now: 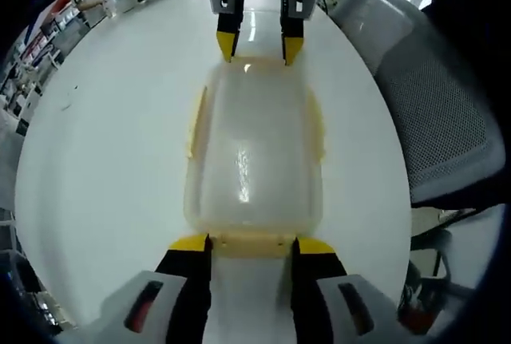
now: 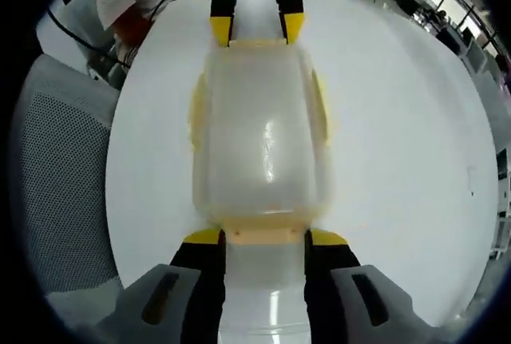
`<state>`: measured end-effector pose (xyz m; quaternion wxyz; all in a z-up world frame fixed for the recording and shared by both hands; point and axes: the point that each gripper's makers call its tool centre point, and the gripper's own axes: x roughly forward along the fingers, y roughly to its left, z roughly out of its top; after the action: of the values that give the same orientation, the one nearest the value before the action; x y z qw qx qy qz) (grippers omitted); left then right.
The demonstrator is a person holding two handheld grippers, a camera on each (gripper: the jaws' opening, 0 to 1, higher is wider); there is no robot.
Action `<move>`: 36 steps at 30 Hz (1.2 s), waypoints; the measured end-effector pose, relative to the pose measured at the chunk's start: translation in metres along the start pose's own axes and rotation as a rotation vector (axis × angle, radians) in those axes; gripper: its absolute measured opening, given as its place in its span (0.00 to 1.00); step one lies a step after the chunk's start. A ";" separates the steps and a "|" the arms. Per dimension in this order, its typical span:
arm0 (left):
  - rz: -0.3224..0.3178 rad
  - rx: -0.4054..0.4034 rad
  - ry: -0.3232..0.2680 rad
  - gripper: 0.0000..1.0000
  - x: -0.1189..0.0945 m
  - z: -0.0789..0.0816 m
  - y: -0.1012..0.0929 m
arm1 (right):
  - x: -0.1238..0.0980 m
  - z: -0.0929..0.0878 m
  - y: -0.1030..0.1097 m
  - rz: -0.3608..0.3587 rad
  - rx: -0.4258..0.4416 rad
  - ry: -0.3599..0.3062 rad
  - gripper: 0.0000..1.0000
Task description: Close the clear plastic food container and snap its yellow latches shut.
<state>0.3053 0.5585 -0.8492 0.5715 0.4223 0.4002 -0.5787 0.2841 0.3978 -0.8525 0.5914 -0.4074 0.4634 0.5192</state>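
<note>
Clear plastic food container [image 1: 254, 160] lying lid-on upon white round table [image 1: 104, 160], lengthwise between both tools. Left gripper [image 1: 251, 246] set apart, yellow-tipped jaws straddling near end latch [image 1: 251, 242]. Right gripper [image 2: 267, 239] likewise spread, flanking opposite end latch [image 2: 266, 235]. Side latches [image 2: 196, 112] pale yellow along long edges; whether snapped down, cannot tell. Grey mesh chair [image 1: 439, 120] beside table

Left gripper [image 1: 251, 242] and right gripper [image 2: 267, 235] face each other, jaws parted wide
</note>
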 end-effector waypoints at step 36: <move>0.031 -0.024 -0.053 0.33 -0.075 0.033 -0.025 | -0.080 0.007 0.014 -0.045 -0.043 -0.171 0.35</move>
<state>0.2788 0.5525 -0.7684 0.5956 0.4061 0.3852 -0.5761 0.2682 0.3874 -0.7727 0.6313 -0.3846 0.3905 0.5486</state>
